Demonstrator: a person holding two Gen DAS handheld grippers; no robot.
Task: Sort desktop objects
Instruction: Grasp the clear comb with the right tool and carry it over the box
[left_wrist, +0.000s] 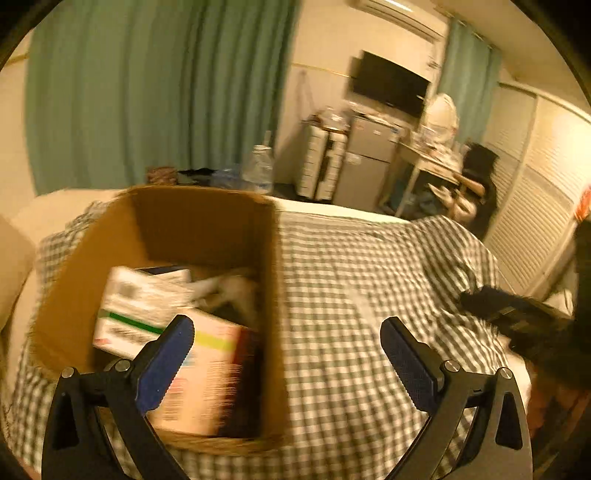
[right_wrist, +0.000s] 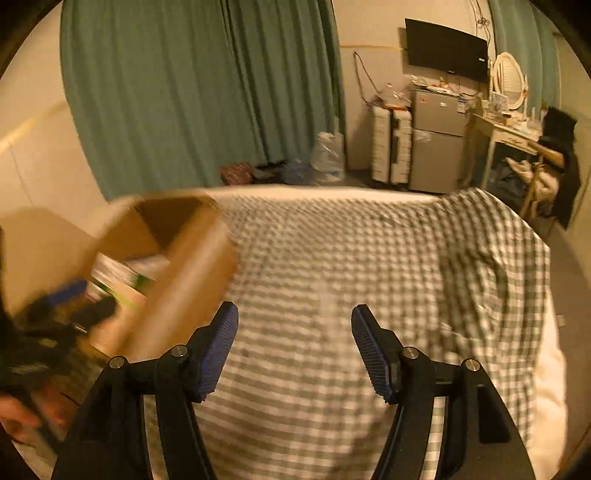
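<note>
The cardboard box (left_wrist: 207, 229) stands on the bed (left_wrist: 351, 295), at about 10 o'clock from the left tool (left_wrist: 286, 350). Inside lie cartons; the pink carton (left_wrist: 199, 376) is nearest, and its long axis seems to run toward 1 o'clock. I judge it light, stiff and easy to crush, so take it across the narrow sides. Both tools are open and empty; the right tool (right_wrist: 295, 343) hovers over bare checked cover.

I see a matt brown cardboard box (left_wrist: 199, 221) of printed paper cartons (left_wrist: 144, 306) on a checked cloth bedspread (left_wrist: 351, 295); my left tool (left_wrist: 287, 354) has ribbed blue pads (left_wrist: 166, 362) on matt black plastic arms.
</note>
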